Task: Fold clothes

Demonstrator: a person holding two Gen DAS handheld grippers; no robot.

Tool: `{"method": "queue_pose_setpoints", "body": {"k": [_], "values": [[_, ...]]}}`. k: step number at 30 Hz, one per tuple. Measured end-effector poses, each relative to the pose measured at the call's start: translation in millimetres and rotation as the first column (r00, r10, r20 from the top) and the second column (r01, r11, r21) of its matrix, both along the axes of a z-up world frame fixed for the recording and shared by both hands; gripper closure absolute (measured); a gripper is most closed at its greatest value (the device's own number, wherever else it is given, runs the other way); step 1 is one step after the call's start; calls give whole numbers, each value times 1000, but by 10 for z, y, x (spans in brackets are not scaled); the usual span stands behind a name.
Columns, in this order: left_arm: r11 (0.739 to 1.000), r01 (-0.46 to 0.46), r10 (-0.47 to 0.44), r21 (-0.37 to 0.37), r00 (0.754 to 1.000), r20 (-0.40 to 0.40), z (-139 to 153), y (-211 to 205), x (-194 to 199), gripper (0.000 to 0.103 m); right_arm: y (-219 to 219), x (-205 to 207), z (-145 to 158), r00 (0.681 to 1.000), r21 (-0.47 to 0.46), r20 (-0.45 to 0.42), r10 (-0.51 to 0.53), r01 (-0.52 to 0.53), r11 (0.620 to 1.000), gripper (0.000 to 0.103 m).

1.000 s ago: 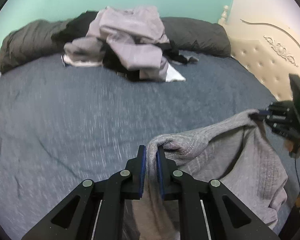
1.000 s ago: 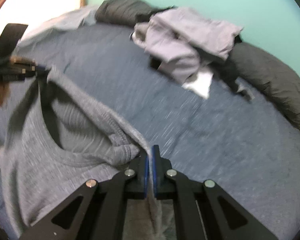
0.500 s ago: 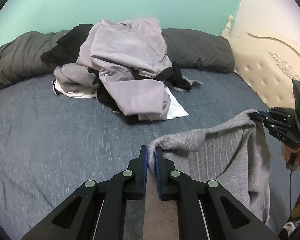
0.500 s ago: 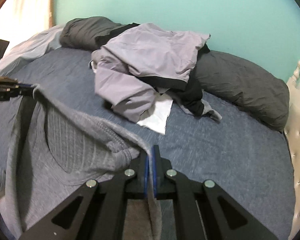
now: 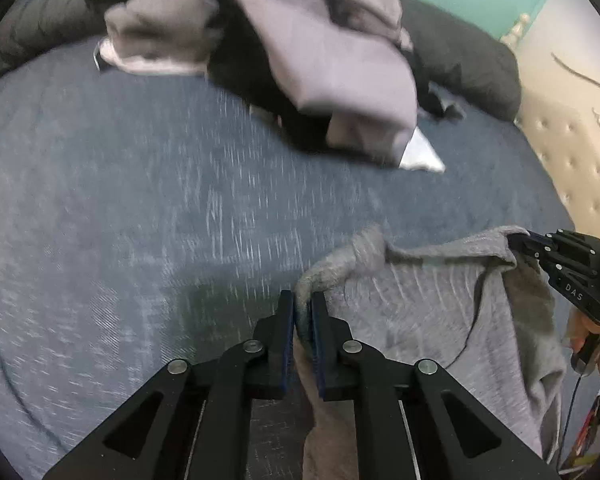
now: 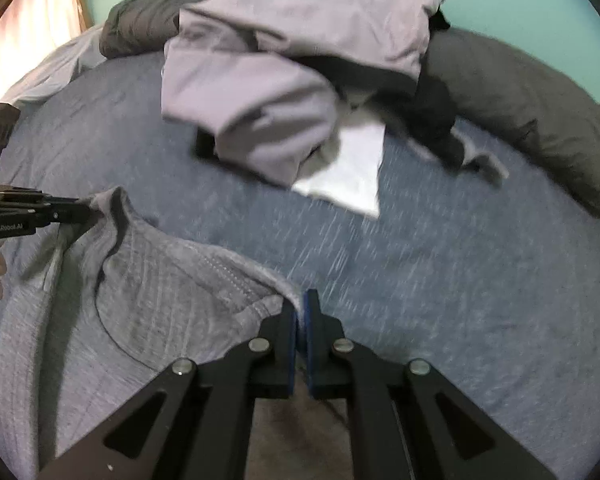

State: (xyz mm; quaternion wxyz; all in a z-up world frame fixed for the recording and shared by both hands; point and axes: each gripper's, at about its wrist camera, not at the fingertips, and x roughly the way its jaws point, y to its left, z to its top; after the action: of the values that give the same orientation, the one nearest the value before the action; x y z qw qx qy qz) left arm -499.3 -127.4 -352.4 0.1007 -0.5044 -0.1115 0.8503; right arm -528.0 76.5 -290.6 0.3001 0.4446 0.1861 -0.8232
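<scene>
A grey knit sweater (image 5: 432, 312) hangs stretched between my two grippers above the blue bedspread. My left gripper (image 5: 302, 304) is shut on one top corner of it. My right gripper (image 6: 300, 308) is shut on the other corner; it also shows at the right of the left wrist view (image 5: 520, 240). In the right wrist view the sweater (image 6: 148, 304) spreads to the left with its neckline showing, and the left gripper (image 6: 90, 212) pinches its far corner.
A pile of unfolded clothes (image 5: 300, 48), lilac, black and white, lies at the back of the bed (image 5: 140, 200), also seen in the right wrist view (image 6: 284, 92). Dark grey pillows (image 6: 540, 112) line the teal wall. A cream tufted headboard (image 5: 572, 128) stands at right.
Both grippers have dropped and tipped down toward the bed with the sweater; the clothes pile has moved up in both views, and the sweater's top edge is pulled straighter.
</scene>
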Motion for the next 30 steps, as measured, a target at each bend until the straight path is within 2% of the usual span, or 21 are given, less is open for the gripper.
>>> {"method": "queue_pose_setpoints", "body": {"k": [2,4,5,6,7,12,19,25,26,30], "values": [[1000,-5,5,4,1000,0,-16,-6,18,82,13,13,-87,1000,-10,28,-2,2,1000,98],[1000,-19,19,25,1000,-10,34,-60,68,61,48,44,-95,1000,0,9,-15,15,1000,98],[999,-29,29,32,999,-22,89,-102,113,54,83,53,-77,1000,-2,8,-27,27,1000,95],[999,-38,39,38,999,-35,144,-143,159,41,140,60,-38,999,-9,7,-50,50,999,90],[998,-41,43,40,998,-43,201,-180,217,36,203,78,19,998,-20,1,-68,68,997,87],[998,-21,25,51,997,-66,506,-248,660,36,570,208,342,990,-111,0,-144,143,983,62],[989,69,-62,130,996,-57,724,51,1500,36,1183,756,556,979,-174,50,-199,205,963,59],[983,126,-126,132,992,-7,652,582,1946,36,1538,1335,551,971,-196,64,-229,237,952,59],[984,123,-125,131,992,3,626,638,1994,36,1592,1430,549,970,-201,66,-232,241,950,59],[989,138,-140,48,990,34,494,876,2235,36,1798,1791,541,965,-226,78,-249,261,939,59]]}}
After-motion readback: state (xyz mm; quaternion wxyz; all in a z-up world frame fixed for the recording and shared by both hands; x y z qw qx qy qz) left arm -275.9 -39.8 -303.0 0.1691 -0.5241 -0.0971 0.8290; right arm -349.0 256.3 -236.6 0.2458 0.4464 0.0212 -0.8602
